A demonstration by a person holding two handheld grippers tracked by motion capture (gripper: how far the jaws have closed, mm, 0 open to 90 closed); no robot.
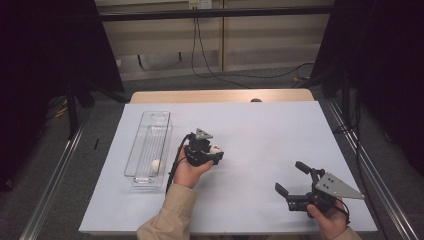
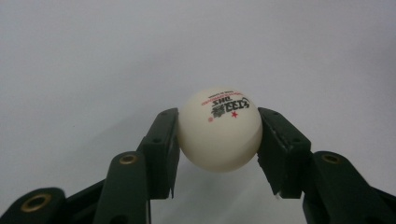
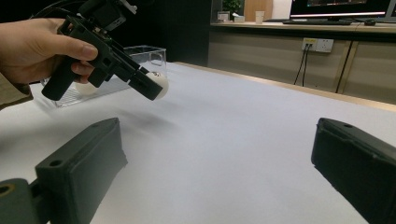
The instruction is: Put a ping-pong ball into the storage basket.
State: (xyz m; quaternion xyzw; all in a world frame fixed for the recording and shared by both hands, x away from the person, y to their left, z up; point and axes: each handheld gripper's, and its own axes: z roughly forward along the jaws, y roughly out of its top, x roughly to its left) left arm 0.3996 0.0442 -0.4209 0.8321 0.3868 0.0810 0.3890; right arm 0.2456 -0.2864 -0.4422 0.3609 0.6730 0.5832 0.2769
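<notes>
- Black jaws of the right gripper (image 1: 294, 183) stand wide apart with nothing between them, low at the near right of the table (image 1: 280, 130); it looks parked there to leave the other hand room.
- White and printed with a red star, the ping-pong ball (image 2: 219, 129) sits pinched between the two pads of the left gripper (image 1: 214, 152), one pad on each flank, squeezed at its widest so it cannot roll out.
- From the right gripper view the ball (image 3: 157, 84) hangs clear of the tabletop, a soft shadow under it, so I judge it is being carried, not resting.
- Just left of that hand (image 1: 186, 170) lies the clear plastic tray (image 1: 145, 131), long and narrow, running away from the person.
- A second white ball (image 1: 156, 165) already rests at the tray's near end, which suggests the held one is meant to join it.
- Farther off, the wooden table edge (image 1: 220, 95) and cables on the floor (image 1: 225, 75) play no part.
</notes>
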